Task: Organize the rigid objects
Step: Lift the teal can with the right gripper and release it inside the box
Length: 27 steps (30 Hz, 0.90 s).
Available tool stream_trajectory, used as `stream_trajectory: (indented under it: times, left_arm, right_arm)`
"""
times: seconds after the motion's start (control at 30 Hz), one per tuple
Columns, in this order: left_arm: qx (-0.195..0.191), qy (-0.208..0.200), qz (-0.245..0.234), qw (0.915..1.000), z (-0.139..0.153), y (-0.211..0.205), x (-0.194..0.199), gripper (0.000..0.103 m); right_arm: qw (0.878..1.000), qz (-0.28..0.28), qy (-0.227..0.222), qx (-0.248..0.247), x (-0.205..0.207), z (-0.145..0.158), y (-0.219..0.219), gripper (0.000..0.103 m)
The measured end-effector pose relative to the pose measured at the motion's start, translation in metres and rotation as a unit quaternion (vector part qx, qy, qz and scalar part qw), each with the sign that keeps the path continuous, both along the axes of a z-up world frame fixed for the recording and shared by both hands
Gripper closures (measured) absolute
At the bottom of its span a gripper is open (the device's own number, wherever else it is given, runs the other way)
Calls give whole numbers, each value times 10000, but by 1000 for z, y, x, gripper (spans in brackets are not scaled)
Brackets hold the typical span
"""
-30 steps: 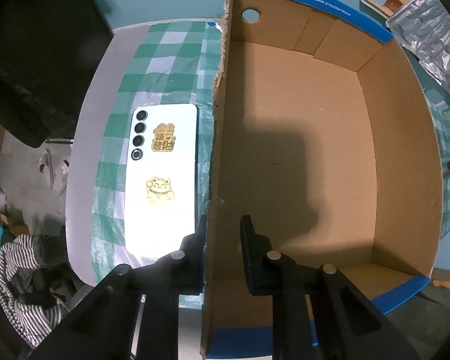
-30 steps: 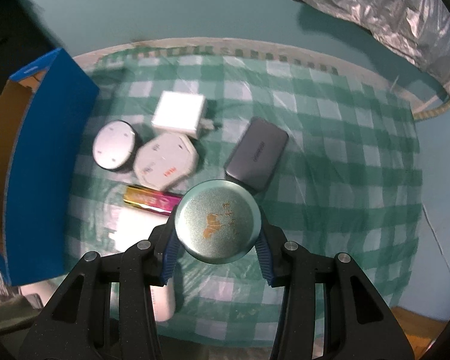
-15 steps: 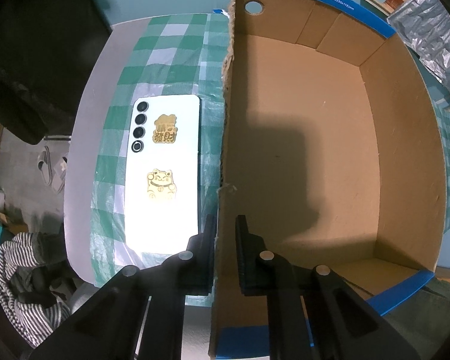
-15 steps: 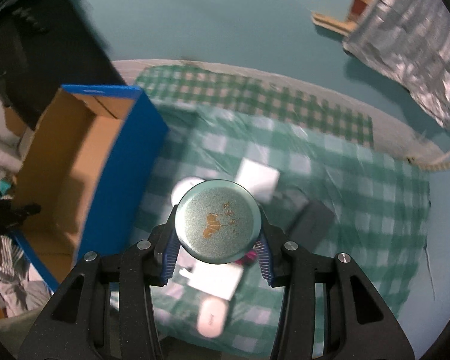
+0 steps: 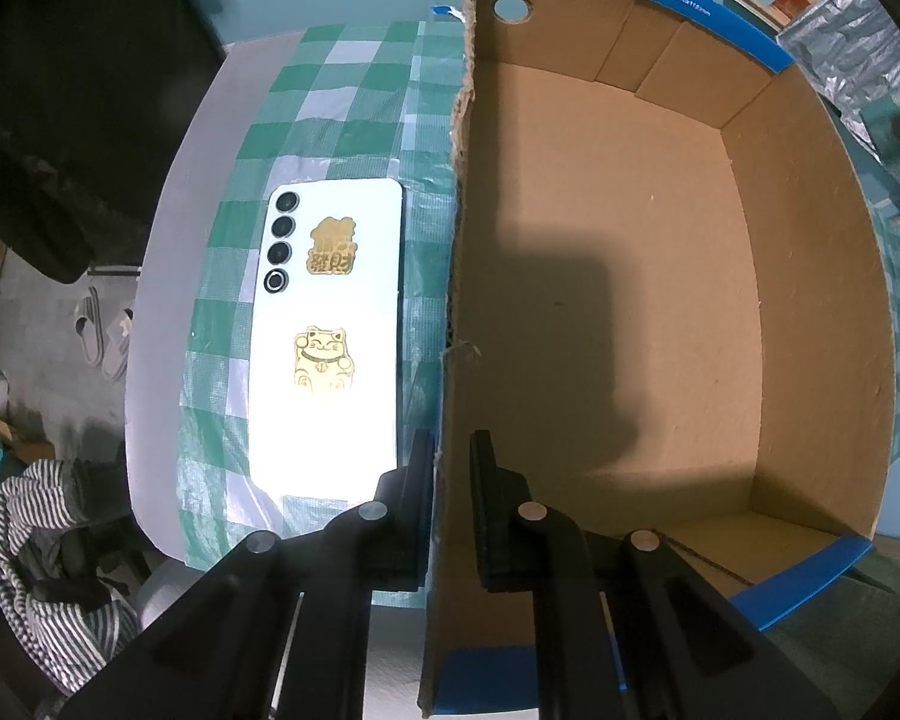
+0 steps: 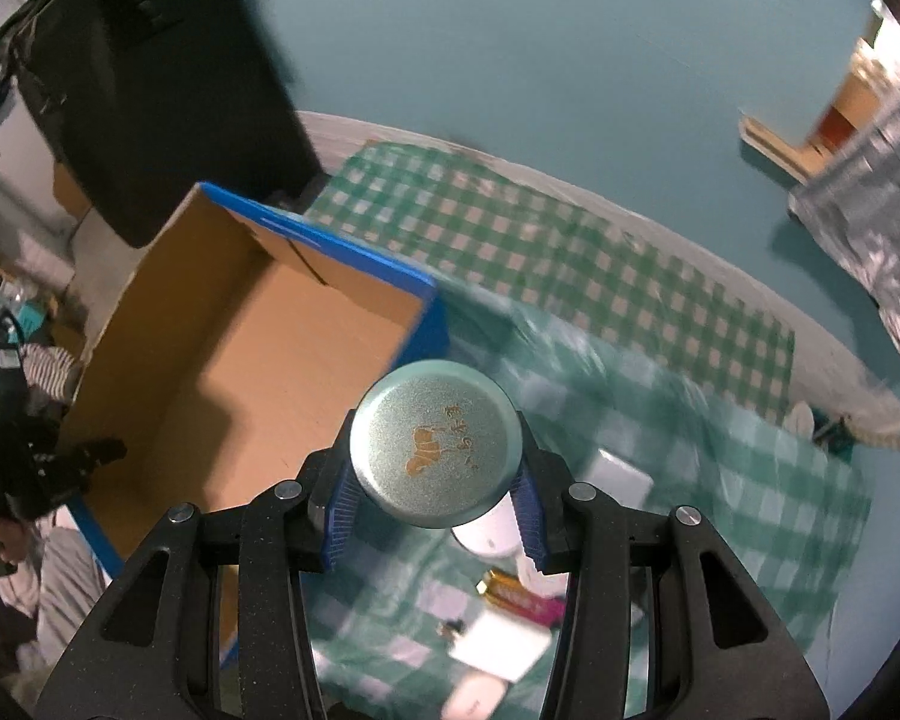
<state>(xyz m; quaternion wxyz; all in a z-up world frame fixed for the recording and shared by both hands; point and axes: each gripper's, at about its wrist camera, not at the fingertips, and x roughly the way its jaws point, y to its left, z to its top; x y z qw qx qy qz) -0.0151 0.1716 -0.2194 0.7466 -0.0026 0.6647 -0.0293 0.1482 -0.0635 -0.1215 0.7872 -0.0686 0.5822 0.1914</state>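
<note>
Green-and-white checked cloth [image 5: 324,138] covers the table [image 5: 168,252]. Black bag [image 6: 150,84] beyond the far table edge. Striped garment [image 5: 36,540] and pale sandals [image 5: 99,333] on the floor. Crinkled silver sheet [image 6: 870,204] at right.

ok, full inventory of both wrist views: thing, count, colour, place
cardboard box: 1, brown with blue outside, on the table, nothing visible inside
round tin: 1, teal lid with gold print, held above the table beside the box
phone: 1, white back with two gold stickers, flat on the cloth beside the box
checked tablecloth: 1, green and white, over the table
small items on the cloth: several, white and pink-gold, blurred, below the tin
left gripper: 1, black, straddling the box wall
right gripper: 1, black with blue pads, shut on the tin
</note>
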Motion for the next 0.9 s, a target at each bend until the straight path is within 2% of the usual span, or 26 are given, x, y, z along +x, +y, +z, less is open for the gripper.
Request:
stream_trajectory:
  times: [0.17,0.4,0.63,0.9]
  left_arm:
    - [-3,23,28,10000,-2,1,1,92]
    - [8,31,24,10000,-2,0,1,92]
    - [31,58,11,10000,-3,-3,-1,92]
    - [-55,93,-43,9999,-4,-9,-6,92]
  right_arm:
    - [9994,333,-7,32,13,-7,32,59]
    - [9980,553,287,-112,28,-40,63,59]
    - [9960,607,585,-309,29,-65,67,59]
    - [9956,555,648,-398,23,-67,60,59]
